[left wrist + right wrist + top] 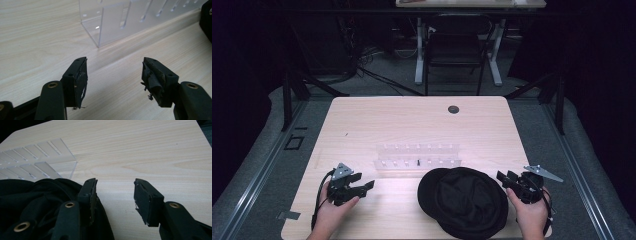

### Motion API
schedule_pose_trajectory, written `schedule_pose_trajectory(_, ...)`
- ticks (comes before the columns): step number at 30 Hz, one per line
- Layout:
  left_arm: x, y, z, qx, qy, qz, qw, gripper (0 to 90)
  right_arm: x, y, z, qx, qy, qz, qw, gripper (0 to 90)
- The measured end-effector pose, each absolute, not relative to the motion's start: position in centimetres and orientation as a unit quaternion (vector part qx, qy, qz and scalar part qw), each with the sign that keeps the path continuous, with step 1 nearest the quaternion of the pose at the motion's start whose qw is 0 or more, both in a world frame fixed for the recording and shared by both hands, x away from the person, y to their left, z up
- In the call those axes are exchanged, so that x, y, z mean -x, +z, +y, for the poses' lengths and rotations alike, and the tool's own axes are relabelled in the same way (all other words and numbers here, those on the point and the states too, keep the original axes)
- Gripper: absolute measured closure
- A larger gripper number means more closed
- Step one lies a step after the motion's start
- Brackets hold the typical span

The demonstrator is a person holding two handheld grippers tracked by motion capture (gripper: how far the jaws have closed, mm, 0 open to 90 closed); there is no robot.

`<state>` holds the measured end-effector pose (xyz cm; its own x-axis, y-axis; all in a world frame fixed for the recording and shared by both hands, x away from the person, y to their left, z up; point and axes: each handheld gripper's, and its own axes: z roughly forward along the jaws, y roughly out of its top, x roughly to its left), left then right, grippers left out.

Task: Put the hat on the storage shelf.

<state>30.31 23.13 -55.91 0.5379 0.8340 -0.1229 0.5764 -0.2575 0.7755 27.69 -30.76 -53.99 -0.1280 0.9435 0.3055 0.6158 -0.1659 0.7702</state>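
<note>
On inspection, a black cap (464, 200) lay upside down on the light wooden surface (412, 120), at the near edge and right of centre, its hollow facing up. Just behind it stood a clear acrylic rack (417, 156) with a row of slots; the cap's far rim appeared to reach the rack's front edge, though actual contact could not be confirmed. The left gripper (368, 186) was held low over the surface at the near left, well apart from the cap, pointing toward the near left end of the rack. In the left gripper view its jaws stood wide apart with bare wood between them, holding nothing, and the corner of the rack (110, 22) was ahead of them. The right gripper (503, 177) was held just beside the cap's right rim. In the right gripper view its jaws were likewise spread wide and empty; one jaw sat against or directly over the black fabric of the cap (37, 202), the other over bare wood. A dark round grommet (453, 109) was set into the far part of the surface.
</note>
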Motion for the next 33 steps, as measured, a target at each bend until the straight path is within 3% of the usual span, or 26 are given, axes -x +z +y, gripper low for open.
schedule_pose_trajectory(16, -30.0, -55.8, 23.0, -0.782, 0.158, 0.452, 0.399, 40.4, -27.7, -52.9, -30.2, -0.645, 0.411, 0.620, 0.175, 53.0)
schedule_pose_trajectory(24, -29.8, -55.7, 23.0, -0.784, 0.159, 0.447, 0.400, 41.0, -26.8, -50.6, -29.6, -0.654, 0.383, 0.643, 0.114, 56.6)
schedule_pose_trajectory(33, -29.6, -55.8, 22.9, -0.787, 0.157, 0.445, 0.398, 41.3, -25.7, -50.3, -29.7, -0.650, 0.360, 0.664, 0.087, 56.3)
